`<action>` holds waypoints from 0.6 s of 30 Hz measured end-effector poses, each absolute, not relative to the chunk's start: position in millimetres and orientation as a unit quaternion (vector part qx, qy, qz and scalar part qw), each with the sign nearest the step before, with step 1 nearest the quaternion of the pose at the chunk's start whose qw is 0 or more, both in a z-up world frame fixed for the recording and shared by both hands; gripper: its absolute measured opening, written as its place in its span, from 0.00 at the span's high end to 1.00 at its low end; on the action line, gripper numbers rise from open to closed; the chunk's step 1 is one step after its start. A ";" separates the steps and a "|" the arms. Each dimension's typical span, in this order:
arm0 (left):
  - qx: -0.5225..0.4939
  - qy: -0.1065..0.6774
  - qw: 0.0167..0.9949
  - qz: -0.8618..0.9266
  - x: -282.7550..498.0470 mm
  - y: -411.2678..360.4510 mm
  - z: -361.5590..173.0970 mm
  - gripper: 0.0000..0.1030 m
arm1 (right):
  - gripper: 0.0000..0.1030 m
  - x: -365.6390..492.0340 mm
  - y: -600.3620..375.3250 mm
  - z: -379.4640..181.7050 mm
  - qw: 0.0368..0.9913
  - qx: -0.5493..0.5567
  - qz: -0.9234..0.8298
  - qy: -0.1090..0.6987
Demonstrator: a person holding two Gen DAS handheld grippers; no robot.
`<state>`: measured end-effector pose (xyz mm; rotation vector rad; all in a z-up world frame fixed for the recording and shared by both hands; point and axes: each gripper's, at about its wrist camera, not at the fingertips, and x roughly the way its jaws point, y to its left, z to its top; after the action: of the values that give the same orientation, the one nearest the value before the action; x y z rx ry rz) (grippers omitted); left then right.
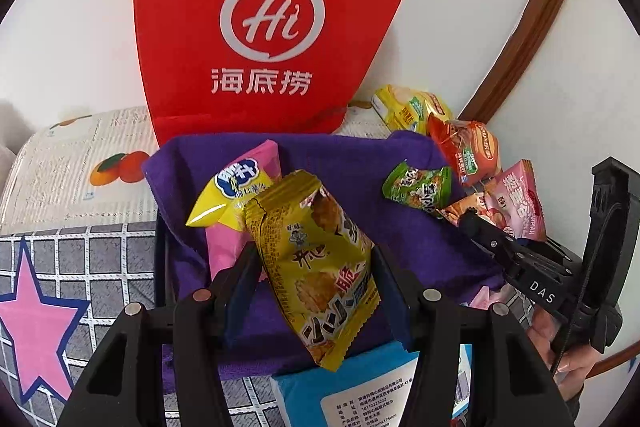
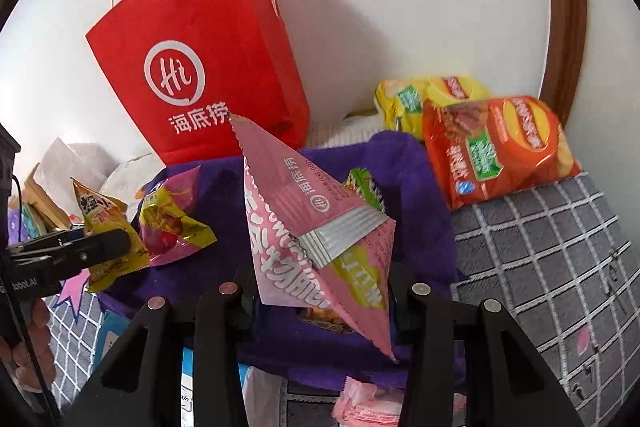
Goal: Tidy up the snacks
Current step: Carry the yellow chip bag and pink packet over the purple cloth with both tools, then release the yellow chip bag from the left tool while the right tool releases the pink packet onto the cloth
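At the left, the left gripper (image 1: 316, 271) clamps its fingers on a yellow snack packet (image 1: 320, 267) above the purple cloth (image 1: 352, 155), with a pink and yellow packet (image 1: 236, 195) lying just behind it. At the right, the right gripper (image 2: 320, 291) pinches a pink triangular packet (image 2: 304, 227) over the same cloth, while orange chips (image 2: 500, 151) rest near the wall.

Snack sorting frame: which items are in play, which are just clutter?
In play:
- yellow cracker packet in left gripper
- pink packet in right gripper
- purple cloth
- green packet
- orange chip bag
- yellow chip bag

Lying about:
- red paper bag
- blue box
- checked cover
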<state>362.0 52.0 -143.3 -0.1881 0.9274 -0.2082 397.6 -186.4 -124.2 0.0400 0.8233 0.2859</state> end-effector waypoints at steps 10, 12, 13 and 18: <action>-0.089 0.461 0.878 -0.098 366.3 49.1 -156.1 0.47 | 0.58 403.9 -184.6 -136.9 0.895 0.022 0.143 0.422; -0.088 0.463 0.877 -0.095 367.0 48.6 -158.3 0.47 | 0.58 404.6 -184.2 -138.7 0.894 0.020 0.143 0.425; -0.087 0.464 0.876 -0.094 367.4 48.4 -159.2 0.47 | 0.58 405.2 -183.9 -139.4 0.893 0.019 0.143 0.426; -0.083 0.472 0.873 -0.090 369.3 47.2 -164.1 0.47 | 0.58 406.7 -182.7 -143.4 0.889 0.012 0.143 0.435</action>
<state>369.3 47.2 -164.1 -0.1737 0.9862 -0.1875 406.7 -182.7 -143.4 0.0246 0.9033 0.2968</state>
